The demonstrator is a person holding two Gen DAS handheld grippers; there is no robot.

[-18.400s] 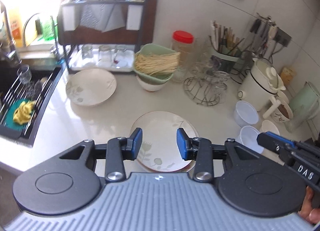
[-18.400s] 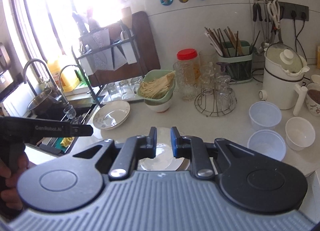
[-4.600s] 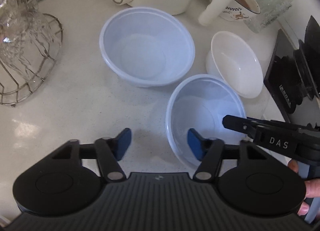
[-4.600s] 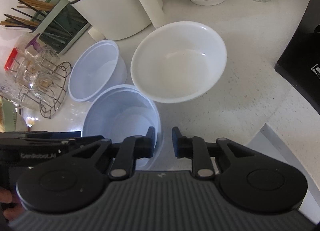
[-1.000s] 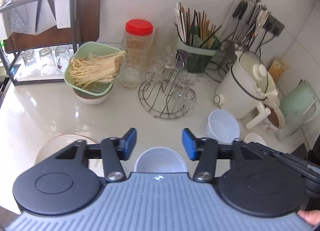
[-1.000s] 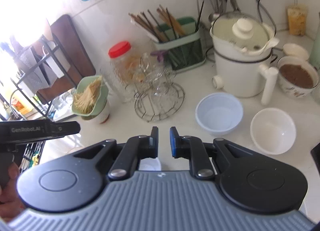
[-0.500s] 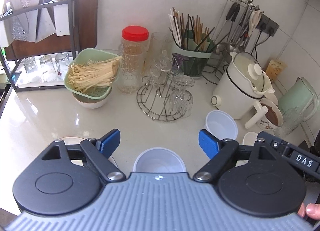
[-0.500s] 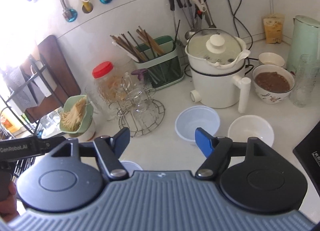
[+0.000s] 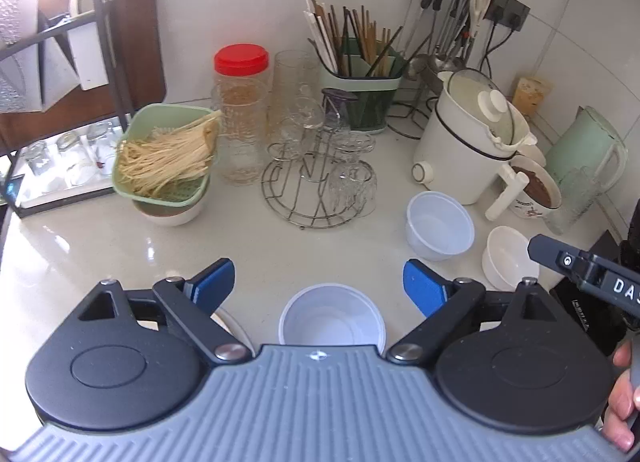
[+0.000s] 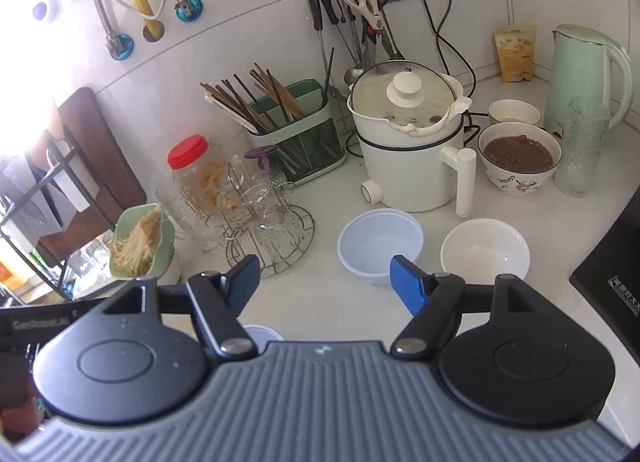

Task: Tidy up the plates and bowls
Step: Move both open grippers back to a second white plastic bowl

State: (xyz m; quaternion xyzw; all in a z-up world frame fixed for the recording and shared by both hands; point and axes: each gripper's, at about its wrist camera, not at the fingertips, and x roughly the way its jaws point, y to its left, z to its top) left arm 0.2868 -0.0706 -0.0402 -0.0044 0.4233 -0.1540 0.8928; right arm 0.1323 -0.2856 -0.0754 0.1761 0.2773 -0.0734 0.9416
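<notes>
While one pale blue plastic bowl (image 9: 332, 314) sits alone, another (image 10: 380, 246) and a white bowl (image 10: 485, 250) await; left gripper (image 9: 318, 282) opening, right gripper (image 10: 325, 280) spread empty.

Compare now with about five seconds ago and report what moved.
One bluish plastic bowl was carried from beside its twin to the counter's front, next to the plate, and let go. Left gripper is opening; right gripper is open. The twin and white bowl stayed by the cooker.

Translucent plastic bowl (image 9: 332, 316), glossy stone counter (image 9: 100, 246), wire metal rack (image 9: 304, 198), glass tumblers (image 9: 352, 182).
</notes>
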